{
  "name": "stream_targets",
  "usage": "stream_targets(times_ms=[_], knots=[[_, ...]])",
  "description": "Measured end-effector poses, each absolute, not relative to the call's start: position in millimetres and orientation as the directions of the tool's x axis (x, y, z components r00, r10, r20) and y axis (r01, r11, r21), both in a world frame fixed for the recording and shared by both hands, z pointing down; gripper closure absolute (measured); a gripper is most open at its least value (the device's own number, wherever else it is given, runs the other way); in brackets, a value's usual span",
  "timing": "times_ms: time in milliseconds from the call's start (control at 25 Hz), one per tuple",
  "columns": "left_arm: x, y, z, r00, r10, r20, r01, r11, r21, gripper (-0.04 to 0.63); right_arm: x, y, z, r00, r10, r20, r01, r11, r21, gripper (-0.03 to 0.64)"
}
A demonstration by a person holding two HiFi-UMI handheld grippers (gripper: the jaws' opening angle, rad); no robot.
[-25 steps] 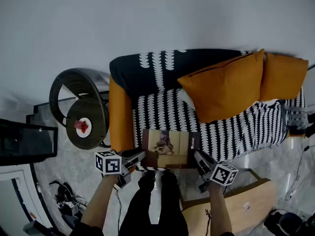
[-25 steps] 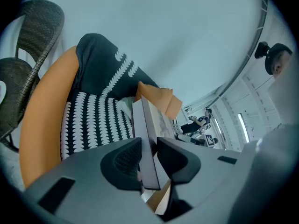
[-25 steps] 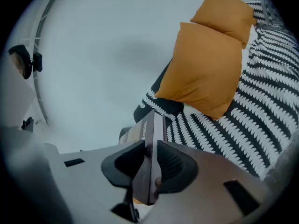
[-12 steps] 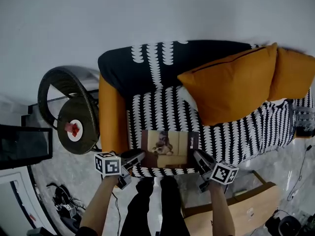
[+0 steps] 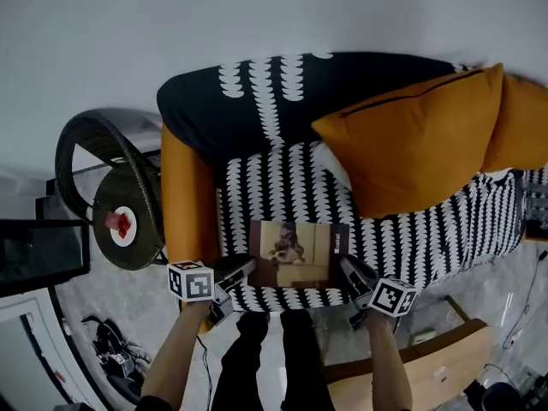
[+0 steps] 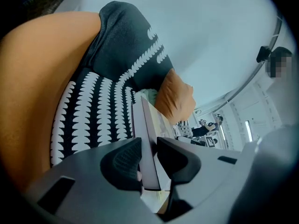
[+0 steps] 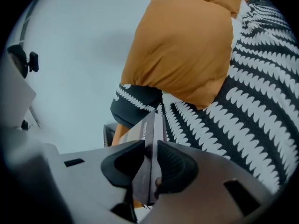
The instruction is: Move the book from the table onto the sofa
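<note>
1. The book (image 5: pixel 298 253) is held flat over the front of the sofa (image 5: pixel 274 187) seat, near the orange cushion (image 5: pixel 419 144); whether it touches cannot be told. It should go down level, both ends together, and be freed only once the seat bears it.
2. The left gripper (image 5: pixel 242 270) pinches its left edge, the right gripper (image 5: pixel 348 271) its right; both forearms reach forward, grippers tipped slightly down.

Book (image 5: pixel 298 253) over the front of the sofa (image 5: pixel 282 182) seat, a gripper at each side.
The left gripper (image 5: pixel 242 270) was clamped on the book's left edge and the right gripper (image 5: pixel 347 269) on its right edge. A cushion (image 5: pixel 419 139) leaned on the backrest, behind and right of the book. A round stand (image 5: pixel 141 199) stood left of the armrest. A table (image 5: pixel 428 373) stood before the sofa, at the right.
</note>
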State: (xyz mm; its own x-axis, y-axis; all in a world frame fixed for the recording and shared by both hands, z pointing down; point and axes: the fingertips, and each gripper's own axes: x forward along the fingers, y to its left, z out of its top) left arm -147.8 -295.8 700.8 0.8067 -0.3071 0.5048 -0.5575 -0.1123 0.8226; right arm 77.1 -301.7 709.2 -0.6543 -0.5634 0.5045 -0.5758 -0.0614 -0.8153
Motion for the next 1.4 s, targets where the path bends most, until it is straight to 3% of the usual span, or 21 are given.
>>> stream_targets(times_ms=[720,1400], knots=[[-149.4,-304.5,718.0,0.763,-0.324,0.560,-0.621,-0.125,0.774,0.483,93.5,-298.9,731.2,-0.610,-0.569,0.551,-0.622,-0.087,-0.778,0.517],[-139.0,-289.4,622.3,0.742,-0.366,0.562,-0.661,-0.257,0.705,0.549,53.6,-290.0,644.7,-0.674,-0.554,0.488,-0.594,0.013,-0.805,0.566]])
